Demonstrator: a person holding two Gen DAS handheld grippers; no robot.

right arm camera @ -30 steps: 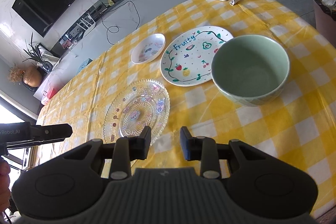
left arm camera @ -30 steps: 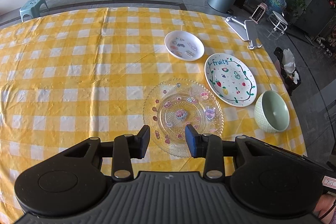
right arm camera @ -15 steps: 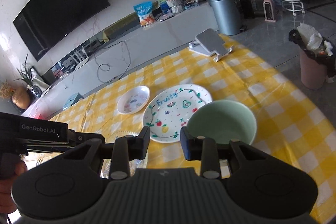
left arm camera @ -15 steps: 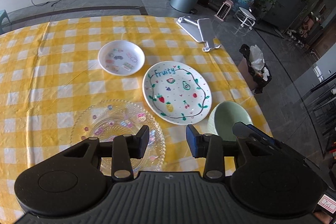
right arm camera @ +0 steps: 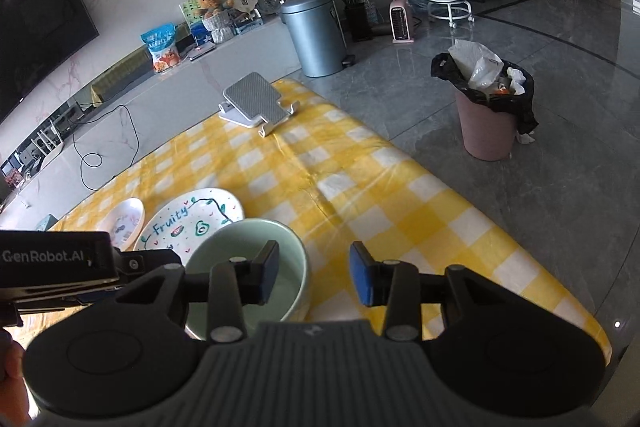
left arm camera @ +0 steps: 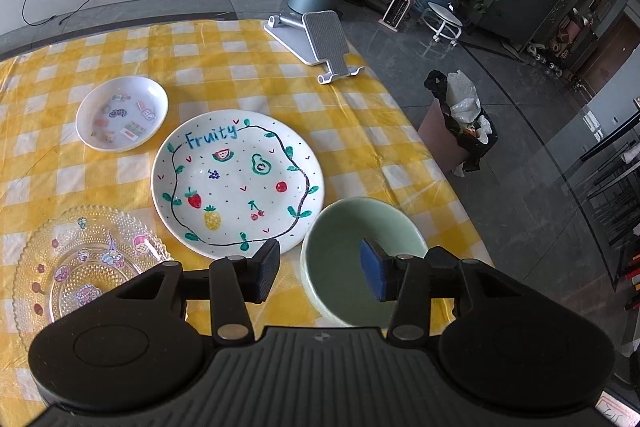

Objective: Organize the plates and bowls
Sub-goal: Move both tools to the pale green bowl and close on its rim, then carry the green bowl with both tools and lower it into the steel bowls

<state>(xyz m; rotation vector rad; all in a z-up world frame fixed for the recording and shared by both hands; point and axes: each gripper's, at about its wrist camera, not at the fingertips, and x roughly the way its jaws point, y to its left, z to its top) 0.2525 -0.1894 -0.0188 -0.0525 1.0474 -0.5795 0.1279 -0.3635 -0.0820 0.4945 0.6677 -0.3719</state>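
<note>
Yellow-and-white checked tablecloth covers the table. Pale green bowl stands near its right edge, just beside the "Fruity" plate. Small white sticker dish lies beyond that plate; clear glass plate lies to its left, nearer the camera. Grey phone stand sits at the far edge.

Left gripper is opening, its jaws straddling the bowl's near-left rim without pressing on it; nothing held. Right gripper is also opening, astride the bowl's right rim, one finger over the interior; no grip seen.
</note>
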